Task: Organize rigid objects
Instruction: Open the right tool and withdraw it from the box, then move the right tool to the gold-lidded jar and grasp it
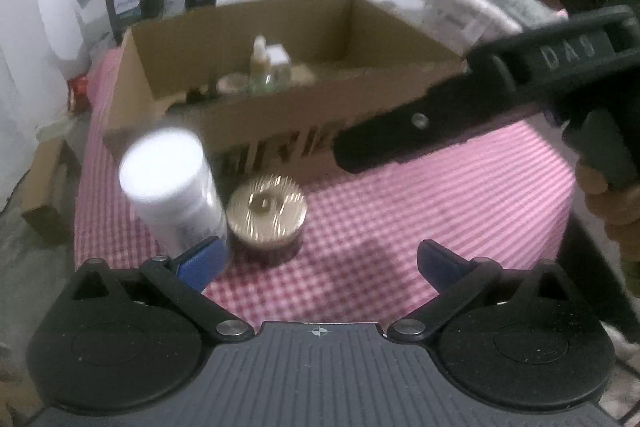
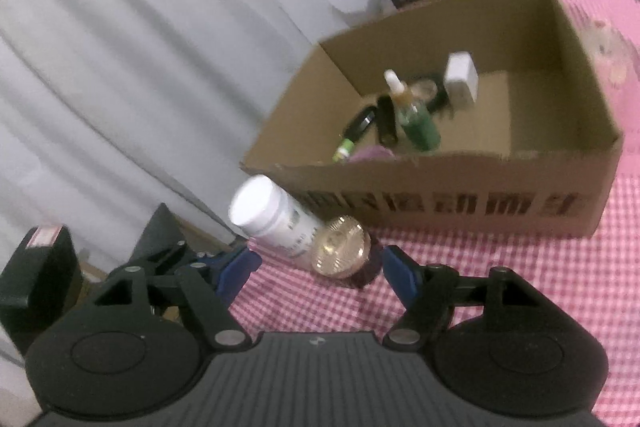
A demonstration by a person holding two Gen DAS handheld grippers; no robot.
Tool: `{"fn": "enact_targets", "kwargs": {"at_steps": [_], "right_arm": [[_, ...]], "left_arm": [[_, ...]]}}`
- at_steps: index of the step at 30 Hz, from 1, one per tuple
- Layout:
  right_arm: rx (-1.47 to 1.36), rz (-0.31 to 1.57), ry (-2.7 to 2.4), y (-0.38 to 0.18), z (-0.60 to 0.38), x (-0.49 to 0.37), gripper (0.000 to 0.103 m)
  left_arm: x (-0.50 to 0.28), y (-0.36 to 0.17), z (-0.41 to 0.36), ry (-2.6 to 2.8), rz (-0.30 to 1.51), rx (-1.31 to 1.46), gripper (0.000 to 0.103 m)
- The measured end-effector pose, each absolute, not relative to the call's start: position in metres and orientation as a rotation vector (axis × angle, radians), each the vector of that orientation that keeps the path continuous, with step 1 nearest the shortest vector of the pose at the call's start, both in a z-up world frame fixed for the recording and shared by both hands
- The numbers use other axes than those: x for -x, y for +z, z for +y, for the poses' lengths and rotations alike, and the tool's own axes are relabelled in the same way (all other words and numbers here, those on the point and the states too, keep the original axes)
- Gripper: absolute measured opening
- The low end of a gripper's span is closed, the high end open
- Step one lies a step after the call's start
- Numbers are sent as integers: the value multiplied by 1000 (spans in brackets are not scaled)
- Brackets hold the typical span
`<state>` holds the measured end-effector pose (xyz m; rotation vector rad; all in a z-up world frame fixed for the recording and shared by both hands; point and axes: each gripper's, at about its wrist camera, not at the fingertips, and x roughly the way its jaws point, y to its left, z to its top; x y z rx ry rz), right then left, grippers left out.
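One white bottle (image 1: pixel 172 187) and one gold-lidded jar (image 1: pixel 266 215) are standing side by side on the checked bench (image 1: pixel 420 211), just in front of one cardboard box (image 1: pixel 280 67) that is holding several small items. Both grippers' fingers are standing released, gripping nothing: left gripper (image 1: pixel 320 263) near the bottle, right gripper (image 2: pixel 316 267) facing the jar.

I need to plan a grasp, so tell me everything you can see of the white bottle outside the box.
The white bottle is a cylinder, plastic by the look of it, with a plain white screw cap and a blurred printed label. It stands on the checked cloth in front of the cardboard box. Nothing grips it. The gold-lidded jar sits right beside it, seemingly touching.
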<state>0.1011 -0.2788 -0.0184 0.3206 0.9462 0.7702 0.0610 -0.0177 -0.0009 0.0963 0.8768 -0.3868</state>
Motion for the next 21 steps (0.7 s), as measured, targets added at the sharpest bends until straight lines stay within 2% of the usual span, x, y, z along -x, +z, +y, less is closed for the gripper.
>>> {"fn": "enact_targets", "kwargs": {"at_steps": [4,9,12,21], "right_arm": [[-286,973,734,-38,-264,-107,72],[-242,1006,730,-54,-248,-120,59],[-222,1016,749,-60,-240,-128,56],[-196,1051,795,-69,-229,-143,55]], "left_arm": [[-66,-20,-19,-381,891,-115,103],[-72,-33,-25,-381,873,-149,103],[-76,-38,-30,-381,867,-167,103],[-81,-39,-42,-412,865,-153,103]]}}
